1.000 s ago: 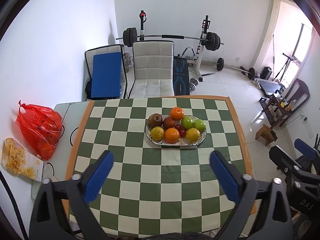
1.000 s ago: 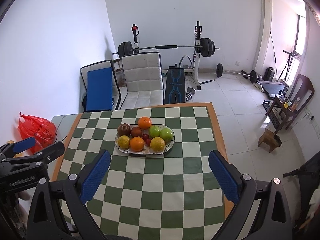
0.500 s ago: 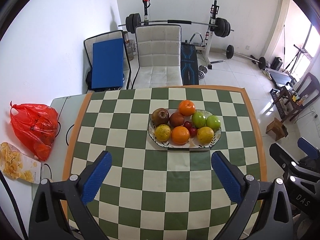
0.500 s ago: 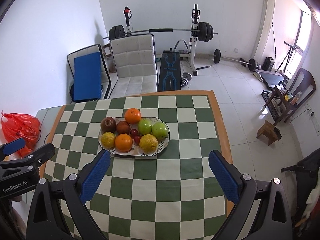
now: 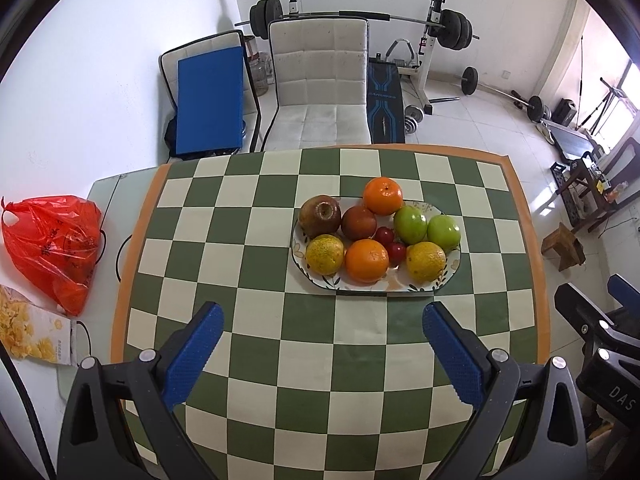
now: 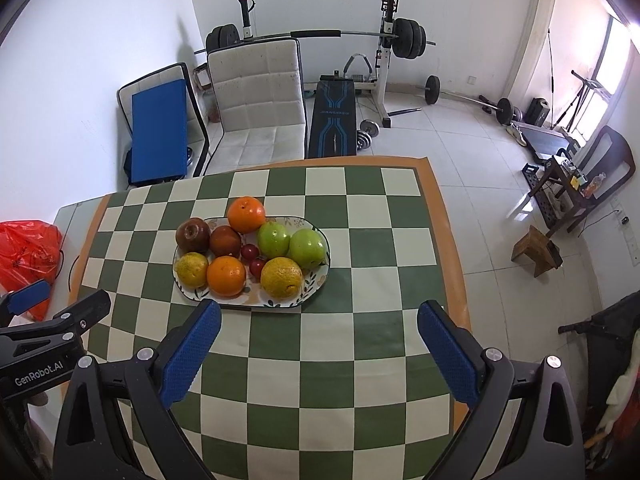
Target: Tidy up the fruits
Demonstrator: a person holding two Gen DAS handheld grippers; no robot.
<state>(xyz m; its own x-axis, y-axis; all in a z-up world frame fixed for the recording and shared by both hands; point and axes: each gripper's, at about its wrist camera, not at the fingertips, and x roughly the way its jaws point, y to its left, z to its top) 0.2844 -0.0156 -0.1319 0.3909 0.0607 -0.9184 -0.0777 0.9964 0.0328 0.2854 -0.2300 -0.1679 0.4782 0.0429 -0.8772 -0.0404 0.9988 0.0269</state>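
From the left wrist view, our left gripper [image 5: 322,338] hangs over the checked cloth [image 5: 248,248] with its jaws spread wide and nothing between them. Every fruit we can see sits on the oval plate [image 5: 454,270]: an orange [image 5: 382,195] at the far rim, a brown fruit [image 5: 320,213] and a dark red one [image 5: 359,222] beside it, two green apples [image 5: 426,226], two small red fruits [image 5: 389,242], and along the near rim a yellow-green citrus [image 5: 325,254], a second orange [image 5: 367,260] and another yellow citrus [image 5: 425,261]. Over the last second the plate has grown larger and slid lower in this view, so we have moved in towards it; the fruits themselves have not shifted.

From the right wrist view, our right gripper [image 6: 320,338] is likewise released and empty, its left pad just short of the plate's near rim [image 6: 256,302]. The left tool shows at the left edge. Here too the plate has drawn closer while the pile kept its order.

We judge this an approach, yet the heap on the plate would suit either fruits gathered there already or fruits waiting to be sorted elsewhere; no other dish shows. A red bag [image 5: 52,240] lies off the cloth.
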